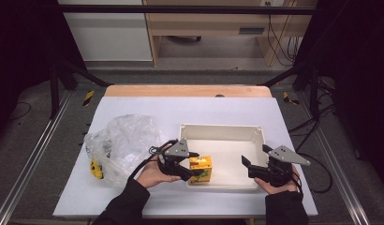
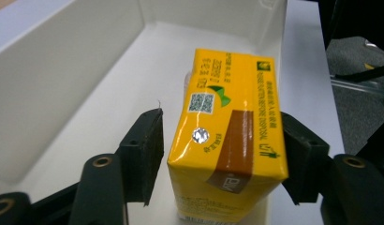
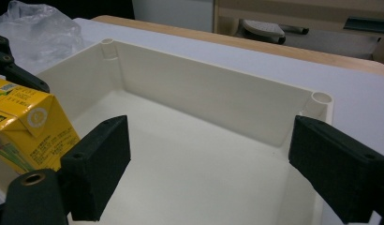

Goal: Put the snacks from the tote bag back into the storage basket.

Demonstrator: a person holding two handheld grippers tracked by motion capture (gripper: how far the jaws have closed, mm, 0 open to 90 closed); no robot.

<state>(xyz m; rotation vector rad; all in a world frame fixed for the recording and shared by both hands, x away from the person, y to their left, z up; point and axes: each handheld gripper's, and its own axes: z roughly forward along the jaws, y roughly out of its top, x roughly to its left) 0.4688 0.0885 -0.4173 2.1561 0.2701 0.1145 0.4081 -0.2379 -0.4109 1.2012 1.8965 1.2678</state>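
A yellow drink carton (image 1: 201, 168) sits in the near-left corner of a white tray (image 1: 223, 127). My left gripper (image 1: 195, 166) reaches in from the left with a jaw on each side of the carton (image 2: 227, 136). In the left gripper view a thin gap shows between the left pad (image 2: 145, 154) and the carton, so the gripper (image 2: 223, 154) is open around it. My right gripper (image 1: 254, 157) hovers at the tray's near-right corner, open with nothing between its jaws (image 3: 209, 154). In the right gripper view the carton (image 3: 26, 126) shows at the left, before the tray's far wall (image 3: 204, 98).
A crumpled clear plastic bag (image 1: 120, 145) lies on the white table top left of the tray, with something yellow (image 1: 95, 168) inside it. The tray floor to the right of the carton is bare. A wooden strip edges the table's far side.
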